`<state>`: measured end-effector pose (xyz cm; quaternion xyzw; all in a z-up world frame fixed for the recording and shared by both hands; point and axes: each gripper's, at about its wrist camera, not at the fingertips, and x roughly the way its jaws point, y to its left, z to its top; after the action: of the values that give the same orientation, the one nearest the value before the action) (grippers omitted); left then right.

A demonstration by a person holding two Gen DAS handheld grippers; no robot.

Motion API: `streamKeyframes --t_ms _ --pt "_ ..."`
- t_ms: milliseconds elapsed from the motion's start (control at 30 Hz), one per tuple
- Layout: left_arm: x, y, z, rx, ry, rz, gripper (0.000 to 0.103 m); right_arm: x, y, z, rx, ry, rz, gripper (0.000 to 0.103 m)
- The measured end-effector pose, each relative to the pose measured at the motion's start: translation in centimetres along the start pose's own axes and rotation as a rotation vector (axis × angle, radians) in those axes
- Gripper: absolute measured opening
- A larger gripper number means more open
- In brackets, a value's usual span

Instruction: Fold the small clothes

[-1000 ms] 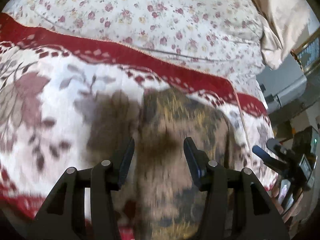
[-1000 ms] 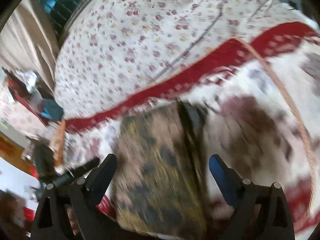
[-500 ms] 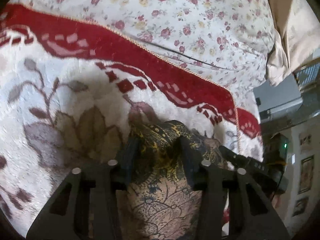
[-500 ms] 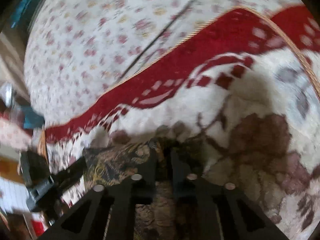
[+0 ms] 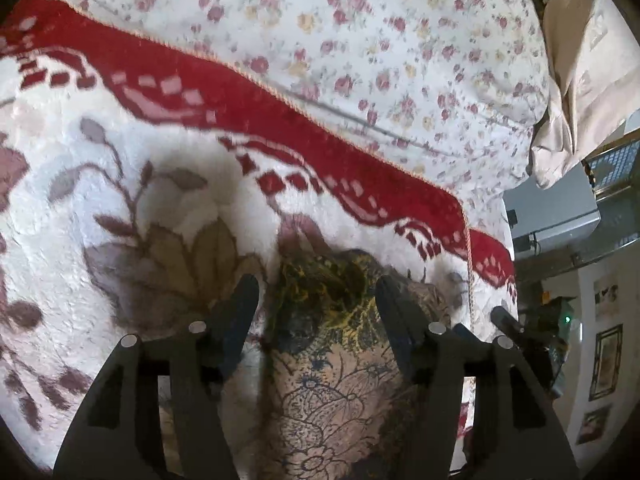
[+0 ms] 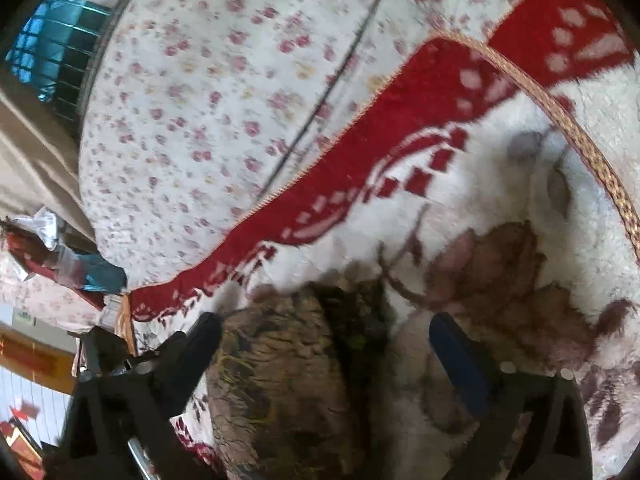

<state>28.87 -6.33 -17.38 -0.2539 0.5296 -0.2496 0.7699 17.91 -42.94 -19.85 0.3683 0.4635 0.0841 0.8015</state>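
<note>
A small brown and yellow patterned garment (image 5: 340,344) lies folded on a white and red floral blanket (image 5: 120,184). In the left wrist view my left gripper (image 5: 316,300) is open, its fingers either side of the garment's far end, not gripping it. In the right wrist view the same garment (image 6: 288,380) lies between the spread fingers of my right gripper (image 6: 324,336), which is open and empty. The right gripper's tip also shows in the left wrist view (image 5: 508,320) at the right of the garment.
A white bedsheet with small pink flowers (image 5: 380,40) covers the bed beyond the blanket's red border (image 5: 280,112). A beige cloth (image 5: 580,72) hangs at the far right. The bed edge and room clutter (image 6: 44,300) lie to the left in the right wrist view.
Both grippers were shut on the garment's far end half a second ago; both have now opened and let it go. The garment stays on the blanket.
</note>
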Motion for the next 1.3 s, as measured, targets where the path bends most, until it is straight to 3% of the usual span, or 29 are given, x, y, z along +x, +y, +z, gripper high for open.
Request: streamKeyframes --t_ms 67,133,200,267,300,333,433,467,533,600,767,933,1067,1233,1300 --pt "1.3 0.2 -0.3 -0.003 0.052 0.003 0.060 2.1 -0.7 -0.3 0.033 0.084 -0.003 0.101" --pt "2.8 0.9 -0.9 -0.018 0.087 -0.027 0.060 4.6 -1.6 -0.8 0.062 0.191 0.002 0.093" --pt "3.6 1.6 -1.3 -0.038 0.090 -0.048 0.062 5.1 -1.4 -0.7 0.048 0.187 0.000 0.092" --pt "4.0 1.8 -1.3 -0.048 0.077 -0.073 0.062 5.5 -1.5 -0.3 0.032 0.190 0.017 0.079" --pt "4.0 1.6 -1.3 -0.043 0.076 -0.074 0.061 5.6 -2.0 -0.1 0.053 0.183 0.030 0.067" --pt "4.0 1.3 -1.4 -0.026 0.072 -0.072 0.058 5.8 -2.1 -0.1 0.062 0.188 0.044 0.061" --pt "4.0 1.0 -1.8 -0.005 0.056 -0.064 0.049 6.2 -2.2 -0.5 0.063 0.213 0.077 0.058" --pt "4.0 1.0 -1.9 0.003 0.059 -0.059 0.042 6.6 -2.1 -0.8 0.056 0.226 0.077 0.055" --pt "3.6 0.8 -2.0 0.025 0.057 -0.052 0.030 7.5 -1.8 -1.2 0.042 0.250 0.060 0.030" --pt "2.0 0.6 -2.0 0.017 0.051 -0.075 0.023 7.0 -1.4 -1.6 0.053 0.213 0.058 0.022" --pt "-5.8 -0.4 -1.6 0.036 -0.028 -0.107 0.022 3.7 4.9 -2.3 -0.041 0.112 0.141 0.020" --pt "-11.0 0.6 2.3 0.038 -0.070 -0.054 0.022 6.0 11.1 -0.9 -0.083 0.127 0.186 0.020" --pt "-10.6 2.5 7.2 0.000 -0.062 -0.028 0.022 11.2 14.2 2.1 -0.090 0.164 0.212 0.020" --pt "-6.3 5.9 13.9 -0.050 -0.067 -0.033 0.022 17.0 14.3 6.3 -0.079 0.195 0.216 0.020" --pt "-4.7 6.8 14.9 -0.055 -0.071 -0.031 0.023 19.0 13.6 7.9 -0.079 0.196 0.200 0.020"
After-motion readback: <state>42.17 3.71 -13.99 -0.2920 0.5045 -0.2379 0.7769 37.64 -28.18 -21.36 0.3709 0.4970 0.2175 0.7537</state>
